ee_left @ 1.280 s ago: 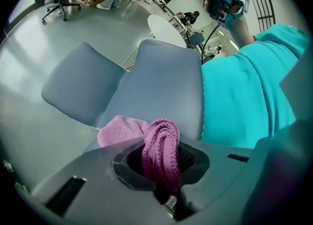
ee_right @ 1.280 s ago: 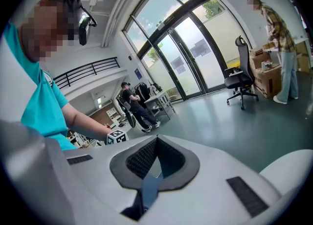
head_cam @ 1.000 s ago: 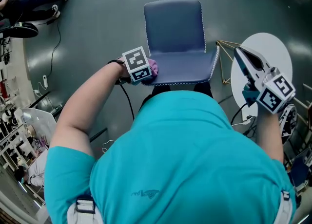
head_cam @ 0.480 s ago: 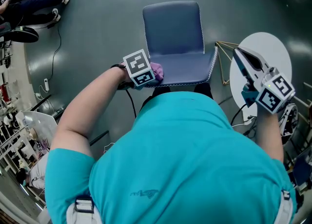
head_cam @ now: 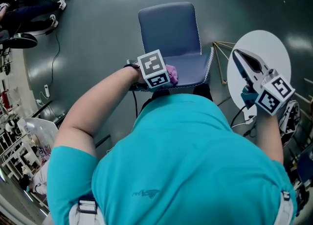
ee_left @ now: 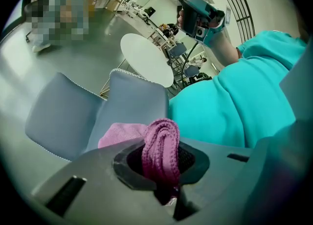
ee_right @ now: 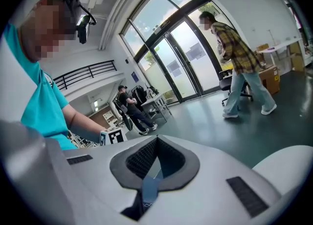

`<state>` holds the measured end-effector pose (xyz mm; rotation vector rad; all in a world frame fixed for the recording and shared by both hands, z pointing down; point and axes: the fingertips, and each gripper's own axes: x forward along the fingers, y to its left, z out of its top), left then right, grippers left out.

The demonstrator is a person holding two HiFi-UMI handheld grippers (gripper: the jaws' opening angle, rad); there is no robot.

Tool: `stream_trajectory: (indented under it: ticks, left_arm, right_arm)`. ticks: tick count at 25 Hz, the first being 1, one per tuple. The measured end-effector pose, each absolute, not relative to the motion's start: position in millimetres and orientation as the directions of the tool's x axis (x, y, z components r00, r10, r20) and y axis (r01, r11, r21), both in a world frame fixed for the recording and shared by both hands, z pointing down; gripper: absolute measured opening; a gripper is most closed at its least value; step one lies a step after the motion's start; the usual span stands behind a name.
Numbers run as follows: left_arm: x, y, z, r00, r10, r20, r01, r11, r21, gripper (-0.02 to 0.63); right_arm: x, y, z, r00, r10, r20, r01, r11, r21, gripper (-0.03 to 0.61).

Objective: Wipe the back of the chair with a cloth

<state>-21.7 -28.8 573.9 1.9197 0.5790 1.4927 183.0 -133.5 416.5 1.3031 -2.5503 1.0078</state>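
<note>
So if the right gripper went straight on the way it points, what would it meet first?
Nothing nearby: the right gripper points over open floor toward a distant desk with a seated person. The white round table sits below its line. Depth is unclear.

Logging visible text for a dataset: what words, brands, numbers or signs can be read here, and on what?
None can be read.
Shirt: small mark on the back, too small to read.
Glass doors: posters, too blurred.
Left gripper, right gripper: square patterns on their cubes, no words.
</note>
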Motion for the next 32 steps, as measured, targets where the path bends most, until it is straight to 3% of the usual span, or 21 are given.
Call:
stream_trajectory:
  ticks: [32]
  left_arm:
    - [130,-51,647,0.289,0.677,0.677,-0.003,-0.707,0.708,0.058]
  right_arm:
    - [288,-95,453,-0.502,-0.742,0.445,-0.814,0.232,-0.533,-0.008]
